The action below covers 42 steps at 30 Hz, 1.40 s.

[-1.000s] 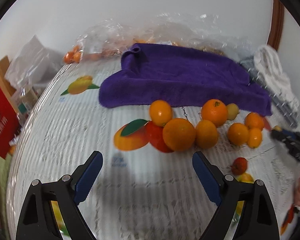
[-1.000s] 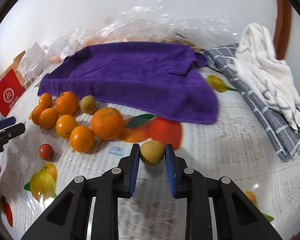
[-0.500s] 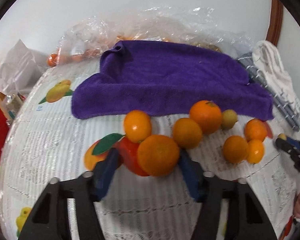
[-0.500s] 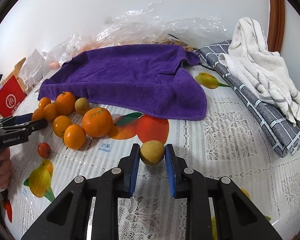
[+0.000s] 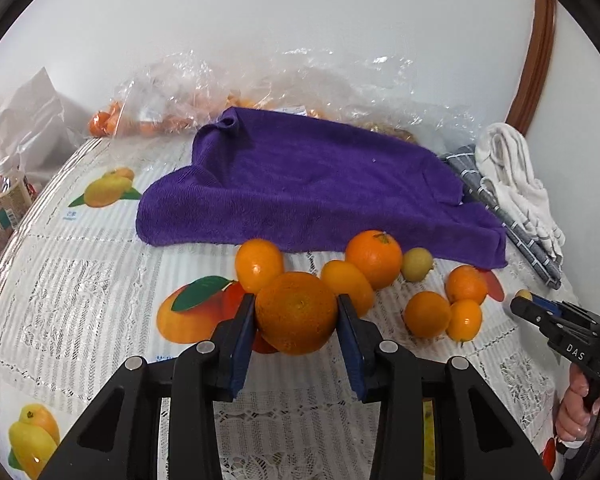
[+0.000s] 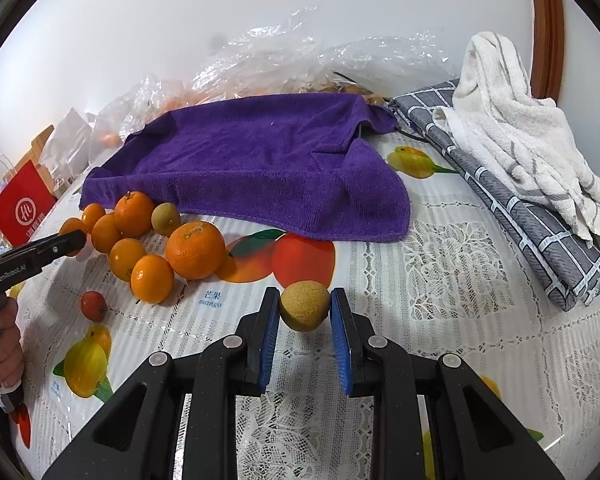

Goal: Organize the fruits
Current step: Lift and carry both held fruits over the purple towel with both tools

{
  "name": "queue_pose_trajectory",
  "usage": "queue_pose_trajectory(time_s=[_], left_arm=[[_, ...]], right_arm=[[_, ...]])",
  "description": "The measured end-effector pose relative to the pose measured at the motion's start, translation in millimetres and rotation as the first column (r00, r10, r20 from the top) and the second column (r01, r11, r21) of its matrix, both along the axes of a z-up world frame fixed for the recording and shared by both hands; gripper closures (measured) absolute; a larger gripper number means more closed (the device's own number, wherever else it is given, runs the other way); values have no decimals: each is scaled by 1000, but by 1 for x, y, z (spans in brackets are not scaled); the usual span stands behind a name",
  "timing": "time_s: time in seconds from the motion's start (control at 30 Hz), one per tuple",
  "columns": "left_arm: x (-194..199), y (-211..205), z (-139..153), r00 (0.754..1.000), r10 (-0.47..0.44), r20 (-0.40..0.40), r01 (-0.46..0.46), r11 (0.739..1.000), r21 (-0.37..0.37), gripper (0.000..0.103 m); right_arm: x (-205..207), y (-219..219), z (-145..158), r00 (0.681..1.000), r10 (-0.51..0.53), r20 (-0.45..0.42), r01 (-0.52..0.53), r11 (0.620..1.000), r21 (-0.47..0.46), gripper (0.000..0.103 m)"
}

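A: What surface am I working over?

B: A table under a white lace-patterned cloth printed with fruit pictures (image 6: 440,264), set against a plain white wall (image 5: 300,20). A rumpled purple terry towel (image 5: 320,188) lies across the middle; crinkled clear plastic bags (image 6: 300,60) sit behind it, and a white striped towel (image 6: 524,140) rests on a folded grey checked cloth (image 6: 540,224) at the right edge. A red paper bag with a white logo (image 6: 22,204) stands at the far left.

A: And my grippers?

B: My left gripper (image 5: 296,316) has its blue pads pressed against a large round orange (image 5: 296,312) at the front of the loose cluster of smaller oranges (image 5: 428,314) just before the towel's near edge. My right gripper (image 6: 305,307) clamps a small rough yellow-brown fruit (image 6: 304,306) close above the cloth, well apart from the cluster.

A: What stays unclear?

B: I cannot tell whether either held fruit touches the cloth. The bags' contents are blurred orange shapes. A small red fruit (image 6: 93,305) lies beside the cluster; its kind is unreadable.
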State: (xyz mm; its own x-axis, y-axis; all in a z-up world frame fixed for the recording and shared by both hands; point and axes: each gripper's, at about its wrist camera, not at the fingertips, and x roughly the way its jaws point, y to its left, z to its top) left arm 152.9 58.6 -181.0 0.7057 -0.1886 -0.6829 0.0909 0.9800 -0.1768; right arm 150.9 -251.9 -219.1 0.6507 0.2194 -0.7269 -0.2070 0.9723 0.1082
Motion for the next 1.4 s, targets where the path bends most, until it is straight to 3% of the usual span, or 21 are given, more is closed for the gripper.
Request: queue_pose_trajectory(time_s=[0.17,0.4,0.9,1.4], left_arm=[[-5,-4,4,999,-17,36,17,1000,-1,66],[-9,4,9,998,-4,62,8,998,-59,66],[-12,15,16,995,43,93,-33,995,-97,66],[-17,20,22,990,62,125,-49,994,-99,66]], right_arm=[[-4,-7,4,1000,-7,17,6,999,47,78],[-7,-17,6,999,-36,31,33,996,88,77],[-4,-13,7,998,-54,12,54,998,33,78],[-15,-11,35,997,-47,61,44,998,44,77]])
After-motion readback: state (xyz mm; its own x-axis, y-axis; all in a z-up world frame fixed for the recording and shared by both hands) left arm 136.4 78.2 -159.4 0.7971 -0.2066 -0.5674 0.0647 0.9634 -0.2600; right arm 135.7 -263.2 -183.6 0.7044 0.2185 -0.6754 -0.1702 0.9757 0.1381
